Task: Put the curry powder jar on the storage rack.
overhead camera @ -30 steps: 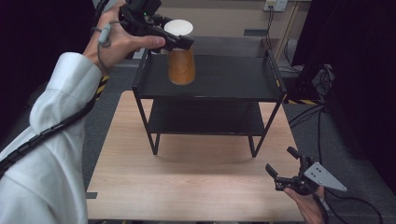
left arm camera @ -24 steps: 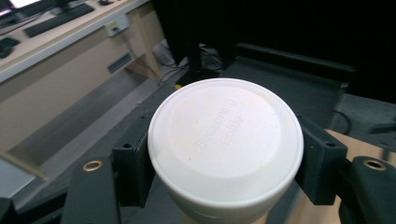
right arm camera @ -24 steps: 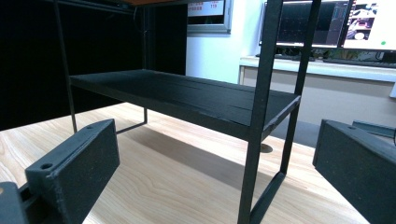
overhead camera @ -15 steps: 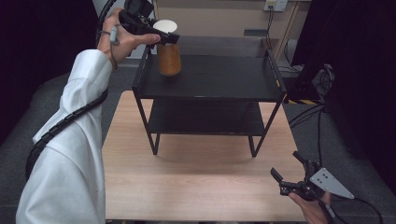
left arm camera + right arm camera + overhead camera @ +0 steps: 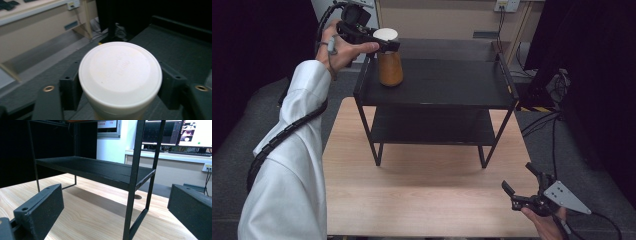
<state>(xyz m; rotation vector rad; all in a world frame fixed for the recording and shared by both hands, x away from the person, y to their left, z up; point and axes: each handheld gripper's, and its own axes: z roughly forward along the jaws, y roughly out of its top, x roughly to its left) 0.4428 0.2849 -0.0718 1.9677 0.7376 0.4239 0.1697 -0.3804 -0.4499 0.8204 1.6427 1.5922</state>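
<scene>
Fingers of my left gripper (image 5: pixel 388 44) clamp the brown cup (image 5: pixel 390 67) below its white lid (image 5: pixel 120 73), upright at the top shelf's (image 5: pixel 447 82) left rear corner. My right gripper (image 5: pixel 523 186) hovers, jaws spread, over the table (image 5: pixel 422 200).

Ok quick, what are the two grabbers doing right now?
Left gripper: closed on the brown cup with the white lid, on the top of the black shelf.
Right gripper: open, holding nothing.

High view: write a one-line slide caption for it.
Left gripper grips a brown lidded cup on the black shelf's top tier; right gripper waits open above the wooden table.
</scene>
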